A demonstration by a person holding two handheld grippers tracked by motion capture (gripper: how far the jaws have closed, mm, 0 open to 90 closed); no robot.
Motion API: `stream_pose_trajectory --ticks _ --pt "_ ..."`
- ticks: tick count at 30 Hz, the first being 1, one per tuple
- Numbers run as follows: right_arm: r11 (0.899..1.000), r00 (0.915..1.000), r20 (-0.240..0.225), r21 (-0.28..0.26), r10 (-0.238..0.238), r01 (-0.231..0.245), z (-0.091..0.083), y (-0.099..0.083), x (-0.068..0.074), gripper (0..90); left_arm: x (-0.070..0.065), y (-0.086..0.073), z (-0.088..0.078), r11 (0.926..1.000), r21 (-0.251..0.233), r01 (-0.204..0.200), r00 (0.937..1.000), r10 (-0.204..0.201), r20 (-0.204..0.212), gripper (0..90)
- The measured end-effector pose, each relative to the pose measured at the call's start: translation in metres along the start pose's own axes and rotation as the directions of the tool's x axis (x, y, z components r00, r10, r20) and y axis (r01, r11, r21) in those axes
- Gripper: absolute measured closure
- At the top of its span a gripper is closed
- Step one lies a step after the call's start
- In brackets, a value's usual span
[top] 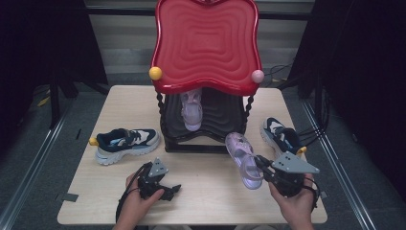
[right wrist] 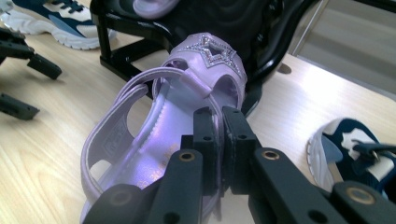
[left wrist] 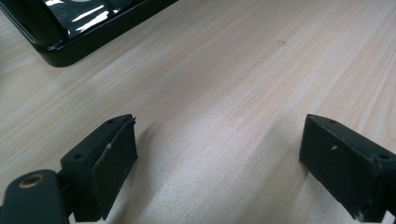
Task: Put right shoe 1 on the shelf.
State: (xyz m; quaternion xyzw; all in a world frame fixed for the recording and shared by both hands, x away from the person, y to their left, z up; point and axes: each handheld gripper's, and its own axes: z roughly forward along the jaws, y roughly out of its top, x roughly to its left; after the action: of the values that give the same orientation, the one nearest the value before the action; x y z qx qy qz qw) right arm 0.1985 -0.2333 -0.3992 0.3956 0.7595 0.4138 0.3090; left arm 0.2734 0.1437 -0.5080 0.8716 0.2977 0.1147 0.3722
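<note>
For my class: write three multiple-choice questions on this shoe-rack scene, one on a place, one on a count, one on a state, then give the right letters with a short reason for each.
1. Where does the second purple sandal lie?
A. on the rack's lower black shelf
B. on the red top
C. beside the left sneaker

2. How many navy-and-white sneakers stand on the table?
A. one
B. two
C. three

3. How is the right gripper?
A. open over the table
B. shut on the purple sandal
C. shut on a sneaker

Answers:
1 A: the high view shows it on the black shelf under the red top.
2 B: left sneaker, right sneaker.
3 B: the jaws pinch the side wall of the purple sandal.
</note>
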Motion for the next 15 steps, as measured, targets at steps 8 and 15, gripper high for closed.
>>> stream_pose_trajectory --ticks 8,15 --pt "1.0 1.0 -0.008 -0.022 -0.002 0.002 0.011 0.016 0.007 85.2 0.0 0.0 0.0 1.0 0.001 -0.001 1.0 0.001 0.0 10.5" --pt "0.999 0.9999 0.007 -0.034 -0.007 0.007 0.022 0.027 0.008 85.2 0.0 0.0 0.0 1.0 0.001 -0.001 1.0 0.001 0.0 10.5"
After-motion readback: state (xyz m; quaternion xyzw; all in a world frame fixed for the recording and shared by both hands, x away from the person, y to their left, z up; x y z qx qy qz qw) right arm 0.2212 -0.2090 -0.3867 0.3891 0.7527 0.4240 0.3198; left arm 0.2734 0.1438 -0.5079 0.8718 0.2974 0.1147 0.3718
